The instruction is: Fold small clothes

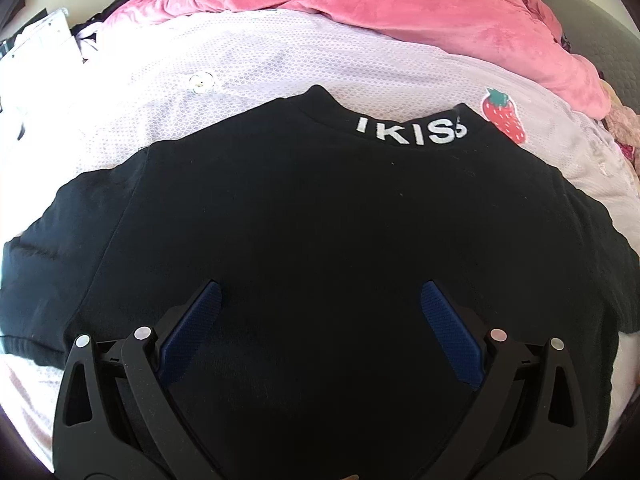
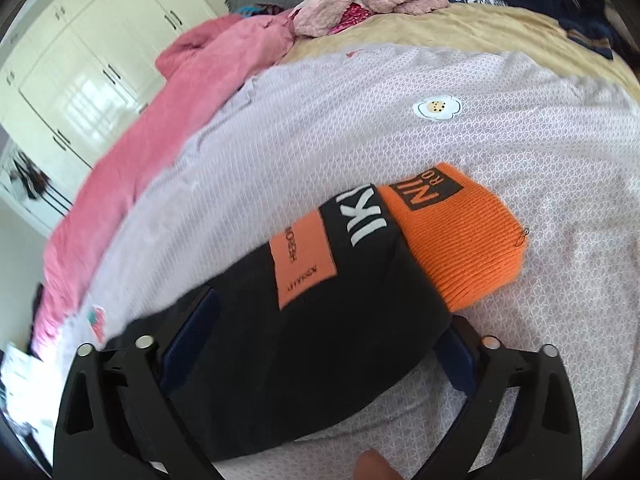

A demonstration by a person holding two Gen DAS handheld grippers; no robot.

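Black top [image 1: 320, 208] spread flat at centre of left view, on lilac patterned sheet [image 1: 280, 60]; white lettering on collar [image 1: 412, 130]. Judged soft, light, limp knit; best taken at hem or shoulder seam.

Left gripper [image 1: 320, 300]: fingers spread wide above cloth, holding nothing.

Right gripper [image 2: 328, 316]: spread; black folded piece [image 2: 320, 340] with orange cuff [image 2: 460, 240] lies between fingers, grip cannot tell.

Pink blanket [image 1: 400, 4] at upper frame.

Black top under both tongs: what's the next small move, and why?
Probably lower the left tongs and close them on the black top. It lies flat, collar away, on the lilac sheet, while the open right tongs straddle its bunched part by the orange cuff.
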